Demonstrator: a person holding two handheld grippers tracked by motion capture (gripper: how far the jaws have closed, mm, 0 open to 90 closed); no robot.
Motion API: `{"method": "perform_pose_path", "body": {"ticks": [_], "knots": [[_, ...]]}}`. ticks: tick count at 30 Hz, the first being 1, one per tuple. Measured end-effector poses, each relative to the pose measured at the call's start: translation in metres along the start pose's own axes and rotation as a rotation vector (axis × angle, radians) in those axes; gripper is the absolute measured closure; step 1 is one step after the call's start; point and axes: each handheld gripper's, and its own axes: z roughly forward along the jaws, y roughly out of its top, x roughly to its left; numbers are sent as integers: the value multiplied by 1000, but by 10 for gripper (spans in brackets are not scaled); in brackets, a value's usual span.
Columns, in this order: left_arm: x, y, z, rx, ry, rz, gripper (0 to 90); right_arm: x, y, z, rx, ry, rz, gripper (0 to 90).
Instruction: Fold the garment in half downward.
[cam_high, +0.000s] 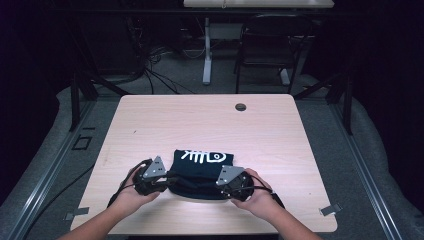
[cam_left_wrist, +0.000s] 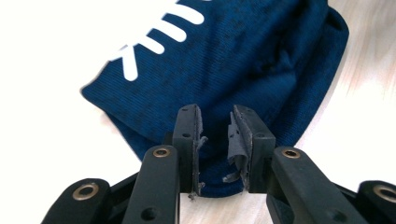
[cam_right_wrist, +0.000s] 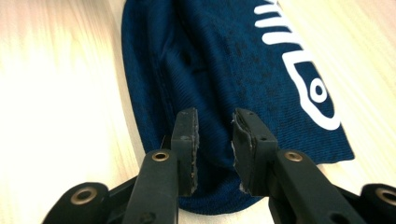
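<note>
My left gripper (cam_high: 167, 183) and right gripper (cam_high: 220, 187) stand parted over the folded navy shirt (cam_high: 202, 170) at lower centre, pinching nothing. I judge this fold finished; next I back both away.

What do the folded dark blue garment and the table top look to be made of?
Folded garment: a knitted fabric, probably cotton jersey, matte, with fine ribbed lines and soft creases; its white print looks smooth and flat. Table top: pale wood-grain surface, likely laminate, with a slight sheen where light glares off it.

high view: above, forward-down, far | claw views: close, share folded cloth (cam_left_wrist: 243, 60)
</note>
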Motion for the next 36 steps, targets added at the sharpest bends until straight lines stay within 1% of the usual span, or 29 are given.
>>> {"method": "perform_pose_path", "body": {"ticks": [1,2,4,5,6,8,10,11,13,14,15,16,18,19,20,21,23,24,25,26,27,28,29,32,34,36], "knots": [[1,1,-1,-9,4,-5,706,0,0,-2,-10,0,3,696],[2,2,-3,-14,10,-4,699,0,1,-4,-17,-8,5,693],[4,4,-3,-25,17,-13,679,-1,0,-5,-29,-22,8,670],[5,5,-2,-24,16,-14,664,-2,0,-5,-29,-29,13,657],[4,5,-1,-26,14,-23,649,-3,-1,-4,-25,-35,24,656],[2,4,4,-10,-1,-19,632,-5,-5,-1,-7,-24,43,657],[-1,2,9,12,-12,-5,626,-3,-8,3,10,-12,45,684],[-2,0,10,19,-13,0,625,-1,-11,4,23,-1,31,705],[-4,-4,14,36,-19,3,626,1,-13,7,34,12,23,729],[-5,-7,15,46,-23,6,626,3,-15,9,37,16,27,739],[-6,-9,17,55,-26,6,626,5,-17,11,33,19,28,745],[-7,-12,19,61,-26,6,625,6,-18,11,51,15,18,748],[-9,-17,22,74,-27,8,625,6,-21,14,61,18,19,758],[-10,-18,23,75,-26,5,625,6,-22,15,70,14,11,763],[-10,-19,24,75,-29,2,625,7,-23,17,60,10,25,770],[-10,-20,25,72,-28,-3,625,6,-24,17,64,11,25,772],[-9,-21,27,72,-26,-11,622,5,-25,19,83,-5,14,773],[-9,-21,28,68,-25,-20,620,4,-27,20,76,1,28,774],[-8,-21,29,67,-20,-28,618,2,-28,21,90,5,27,775],[-8,-21,30,64,-19,-38,616,1,-30,23,92,-5,32,775],[-7,-20,32,64,-14,-45,615,1,-32,25,81,-10,51,775],[-6,-20,33,63,-11,-52,614,-1,-33,25,88,-15,50,774],[-6,-19,35,64,-5,-57,612,-2,-34,27,78,-19,63,774],[-3,-16,39,55,8,-75,609,-7,-35,28,87,-31,72,770],[-1,-15,42,49,15,-84,607,-11,-36,30,79,-42,88,768],[1,-14,44,45,27,-88,606,-15,-37,31,88,-49,93,764]]}}
